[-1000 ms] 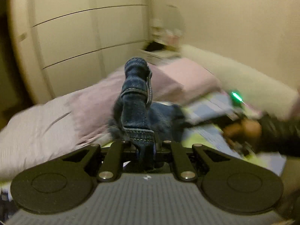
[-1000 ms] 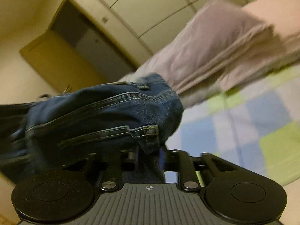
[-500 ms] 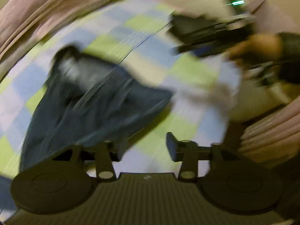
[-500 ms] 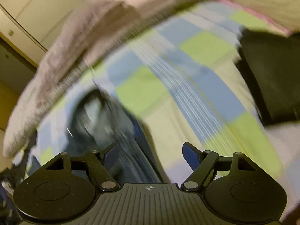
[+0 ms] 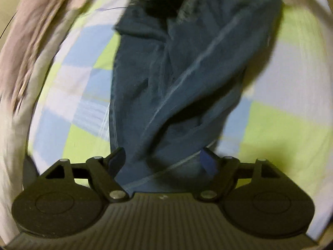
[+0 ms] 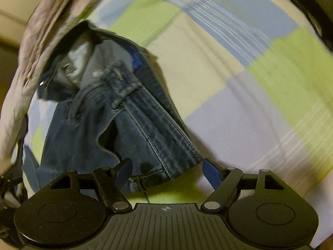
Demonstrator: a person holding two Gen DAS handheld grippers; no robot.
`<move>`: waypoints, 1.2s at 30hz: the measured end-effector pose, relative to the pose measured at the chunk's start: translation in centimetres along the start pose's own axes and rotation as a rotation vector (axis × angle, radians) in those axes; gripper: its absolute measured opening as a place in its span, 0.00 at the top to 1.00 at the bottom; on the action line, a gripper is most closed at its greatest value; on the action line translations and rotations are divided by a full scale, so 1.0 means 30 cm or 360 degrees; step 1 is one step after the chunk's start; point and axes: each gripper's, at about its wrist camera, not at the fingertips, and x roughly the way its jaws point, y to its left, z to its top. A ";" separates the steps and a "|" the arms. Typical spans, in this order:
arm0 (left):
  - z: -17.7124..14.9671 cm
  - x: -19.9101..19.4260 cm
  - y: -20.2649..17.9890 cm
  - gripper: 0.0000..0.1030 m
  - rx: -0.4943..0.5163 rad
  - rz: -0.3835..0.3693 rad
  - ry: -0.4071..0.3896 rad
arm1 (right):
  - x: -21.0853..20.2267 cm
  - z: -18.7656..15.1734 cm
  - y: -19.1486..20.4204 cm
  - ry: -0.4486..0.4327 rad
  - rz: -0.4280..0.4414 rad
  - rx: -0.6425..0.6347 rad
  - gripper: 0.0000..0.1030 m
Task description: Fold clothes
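A pair of blue jeans (image 5: 177, 73) lies crumpled on the checked bedsheet (image 5: 83, 66). In the left wrist view the legs run away from me and one end lies between the fingers. My left gripper (image 5: 163, 159) is open just above that end. In the right wrist view the jeans (image 6: 124, 120) show the waistband and pale inner lining, with a seamed edge near the fingers. My right gripper (image 6: 166, 169) is open over the jeans' near edge, holding nothing.
A pinkish-grey folded blanket (image 5: 31, 31) borders the sheet on the left and also shows in the right wrist view (image 6: 41, 20). The checked sheet (image 6: 249, 83) spreads to the right. A dark object (image 6: 308, 10) sits at the far right edge.
Both grippers held the jeans up one second ago, then opened and dropped them. The jeans now lie on the sheet and both grippers have come down close over them.
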 end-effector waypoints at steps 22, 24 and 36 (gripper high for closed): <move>0.002 -0.327 -0.493 0.95 0.0114 -0.0669 -0.0095 | -0.344 -0.126 -0.145 -0.0065 -0.0344 0.0018 0.90; -0.027 -0.325 -0.483 0.90 0.0060 -0.0644 -0.0071 | -0.357 -0.161 -0.211 -0.0013 -0.0443 0.0034 0.88; -0.164 -0.210 -0.356 0.38 0.0183 -0.0332 -0.0005 | -0.280 -0.179 0.148 -0.0121 -0.0692 -0.0535 0.38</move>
